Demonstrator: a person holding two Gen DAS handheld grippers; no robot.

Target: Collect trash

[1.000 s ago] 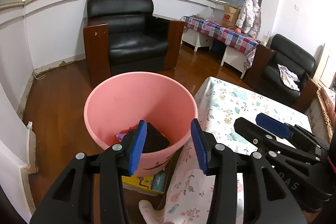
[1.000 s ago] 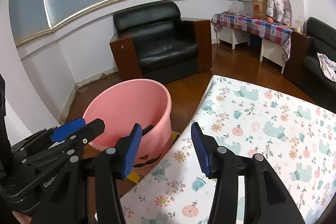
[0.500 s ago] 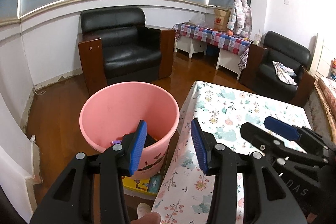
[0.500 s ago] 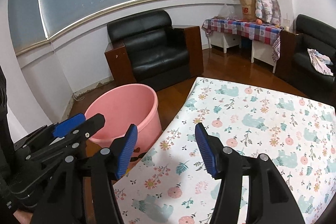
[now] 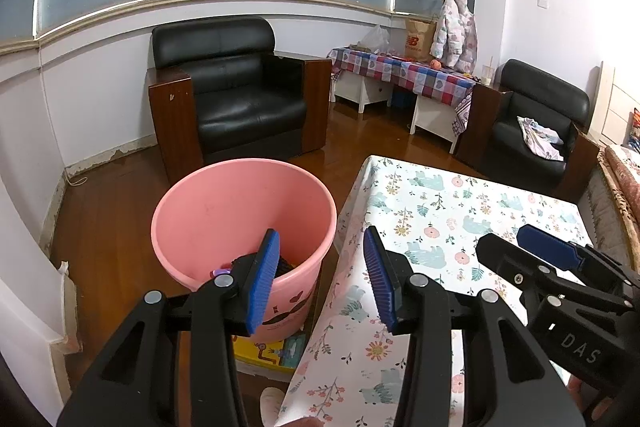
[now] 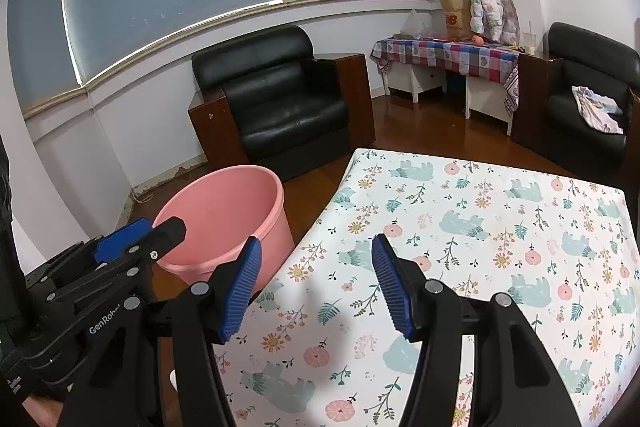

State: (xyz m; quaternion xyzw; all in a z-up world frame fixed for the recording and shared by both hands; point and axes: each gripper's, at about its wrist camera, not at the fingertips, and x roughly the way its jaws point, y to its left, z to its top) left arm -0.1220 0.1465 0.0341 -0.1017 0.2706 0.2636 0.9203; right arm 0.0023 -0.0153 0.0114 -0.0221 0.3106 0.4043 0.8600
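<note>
Trash lies in the round pink plastic bucket (image 5: 244,219) at ten o'clock on the left wrist view; my left gripper (image 5: 322,281) gapes empty above its rim. On the right wrist view my right gripper (image 6: 316,287), jaws just widened and empty, hovers over the floral tablecloth-covered table (image 6: 500,227), apparently bare; I'd scan it before withdrawing. Black leather armchair (image 6: 280,99) at twelve.

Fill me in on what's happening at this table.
A person holds two hand-held grippers over the floral-cloth table. The left hand-held gripper and the right hand-held gripper are both open and empty; the right's jaws have just been opening. Dark trash already lies in the pink bucket beside the table.
</note>
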